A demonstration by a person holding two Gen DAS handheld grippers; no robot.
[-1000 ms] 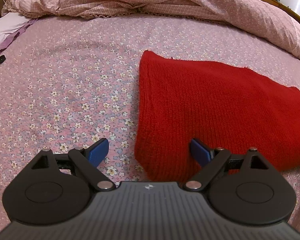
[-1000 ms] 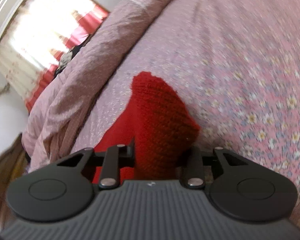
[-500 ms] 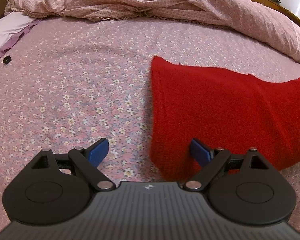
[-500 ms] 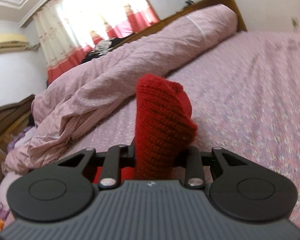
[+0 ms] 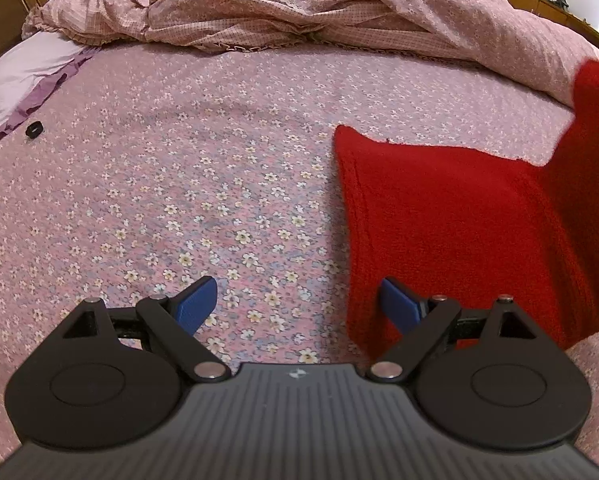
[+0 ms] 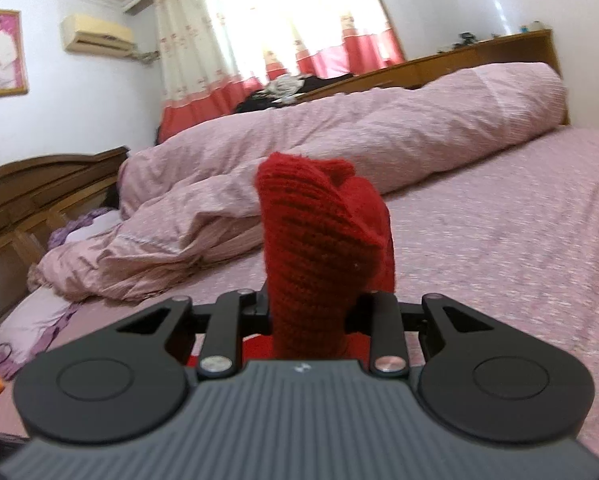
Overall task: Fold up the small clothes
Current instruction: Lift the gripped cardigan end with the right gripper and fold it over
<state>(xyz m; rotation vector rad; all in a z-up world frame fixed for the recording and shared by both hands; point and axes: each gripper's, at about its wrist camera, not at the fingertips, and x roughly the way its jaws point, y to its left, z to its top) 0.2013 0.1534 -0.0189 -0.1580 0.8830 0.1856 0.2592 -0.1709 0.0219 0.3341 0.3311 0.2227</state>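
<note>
A red knitted garment (image 5: 451,216) lies on the floral pink bedsheet (image 5: 179,184), its right part pulled up off the bed toward the upper right. My left gripper (image 5: 297,302) hovers open above the sheet at the garment's near left corner; its right blue pad (image 5: 397,302) overlaps the red edge, nothing is pinched. In the right wrist view my right gripper (image 6: 311,308) is shut on a bunched fold of the red garment (image 6: 319,248), which sticks up between the jaws. Its pads are hidden by the knit.
A rumpled pink quilt (image 5: 299,4) is heaped along the far side of the bed. A lilac pillow (image 5: 23,76) and a small black ring (image 5: 34,129) lie at the left. A wooden headboard (image 6: 39,176) and curtains (image 6: 275,28) stand beyond.
My right gripper has lifted and rolled upright with the red fold in it, so the garment's right part rises off the bed. In the left view the garment has slid rightward.
</note>
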